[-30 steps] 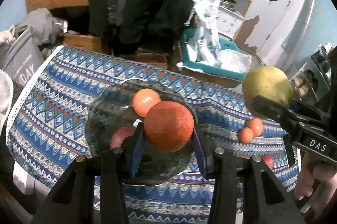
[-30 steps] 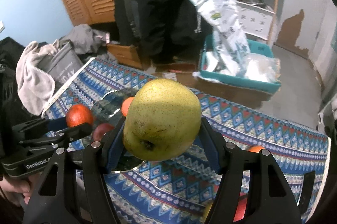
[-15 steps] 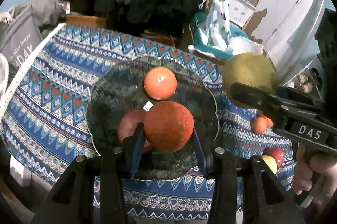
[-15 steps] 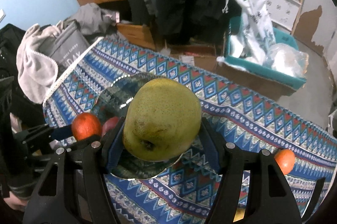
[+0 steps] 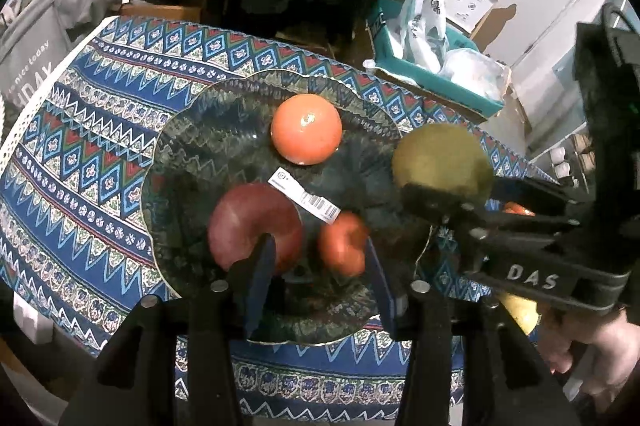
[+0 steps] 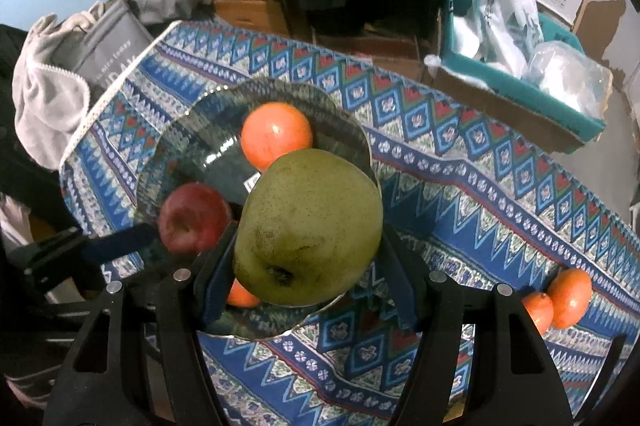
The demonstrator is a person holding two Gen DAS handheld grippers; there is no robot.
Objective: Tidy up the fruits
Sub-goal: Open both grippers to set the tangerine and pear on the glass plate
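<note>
Pear [image 6: 308, 230] over plate rim [image 6: 360, 134] — claw-gripped

Right gripper [image 6: 308, 258] is clamping a green pear [image 6: 308, 230] above the glass plate [image 6: 176, 130], which is carrying an orange [image 6: 276, 134] and a red apple [image 6: 192, 216]; two tangerines [image 6: 560, 300] are lying on the surface [image 6: 460, 186].

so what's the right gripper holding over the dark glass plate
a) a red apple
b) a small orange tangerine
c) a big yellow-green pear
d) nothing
c: the right gripper is clamped on the big yellow-green pear above the dark glass plate, while the red apple lies on the plate.
</note>
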